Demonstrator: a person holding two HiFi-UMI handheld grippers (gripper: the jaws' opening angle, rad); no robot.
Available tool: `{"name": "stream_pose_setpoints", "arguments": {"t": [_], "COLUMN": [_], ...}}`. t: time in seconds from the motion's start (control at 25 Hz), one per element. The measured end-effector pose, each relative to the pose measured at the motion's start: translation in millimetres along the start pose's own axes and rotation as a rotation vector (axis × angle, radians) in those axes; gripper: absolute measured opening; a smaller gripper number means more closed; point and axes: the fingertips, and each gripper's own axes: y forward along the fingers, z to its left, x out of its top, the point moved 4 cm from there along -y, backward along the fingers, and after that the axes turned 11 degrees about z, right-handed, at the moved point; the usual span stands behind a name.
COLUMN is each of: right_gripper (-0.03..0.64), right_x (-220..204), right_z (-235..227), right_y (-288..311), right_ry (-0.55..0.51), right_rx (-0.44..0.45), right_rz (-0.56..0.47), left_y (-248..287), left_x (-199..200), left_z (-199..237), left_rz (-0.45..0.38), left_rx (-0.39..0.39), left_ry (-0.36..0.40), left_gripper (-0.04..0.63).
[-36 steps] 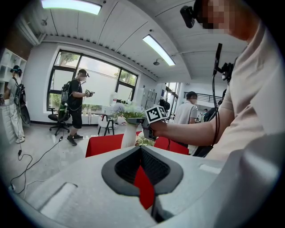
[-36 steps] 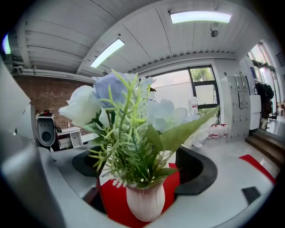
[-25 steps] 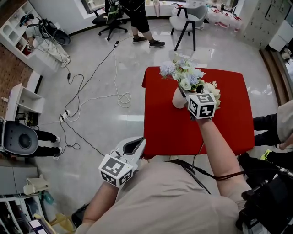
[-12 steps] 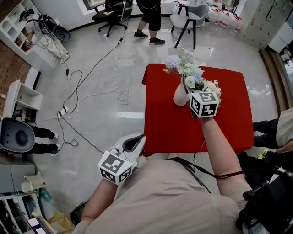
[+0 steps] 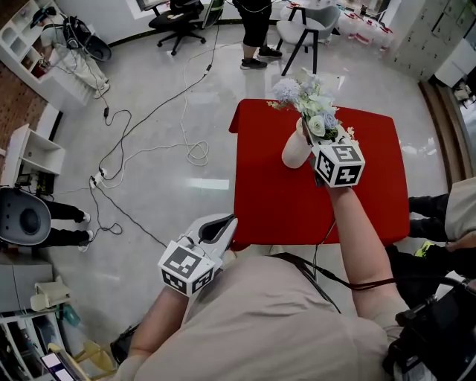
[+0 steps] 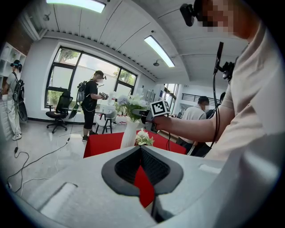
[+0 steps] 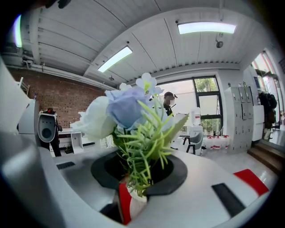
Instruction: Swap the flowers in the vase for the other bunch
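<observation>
A white vase (image 5: 295, 153) stands on the red table (image 5: 279, 201). A bunch of pale blue and white flowers (image 5: 309, 104) rises from the vase. My right gripper (image 5: 312, 140) is at the stems just above the vase mouth, its jaws closing on them. In the right gripper view the stems and green leaves (image 7: 140, 156) pass between the jaws, with the vase top below. A second, cream bunch (image 6: 143, 138) lies on the table beside the vase (image 6: 128, 133). My left gripper (image 5: 222, 225) hangs off the table's near left corner, shut and holding nothing.
Cables (image 5: 149, 134) trail over the grey floor left of the table. A person (image 5: 256, 26) stands beyond the table near a chair (image 5: 305, 33) and an office chair (image 5: 175, 22). Another person's legs (image 5: 431, 205) are at the right edge.
My right gripper has risen a little with the stems between its jaws. The left gripper stayed put. The person at the back walked to the right.
</observation>
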Motion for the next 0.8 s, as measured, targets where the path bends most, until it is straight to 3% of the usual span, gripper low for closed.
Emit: {"name": "stream_pose_setpoints", "arguments": {"t": [0.8], "right_gripper": [0.107], "right_x": [73], "right_z": [11], "right_y": [-50], "right_ry": [-0.042], "right_rx": [0.028], "right_rz": [-0.161], "left_y": [-2], "left_x": [-7], "left_z": [-2], "left_rz": [0.009], "left_rx": [-0.052], "left_ry": [0.013], "left_gripper": [0.008]}}
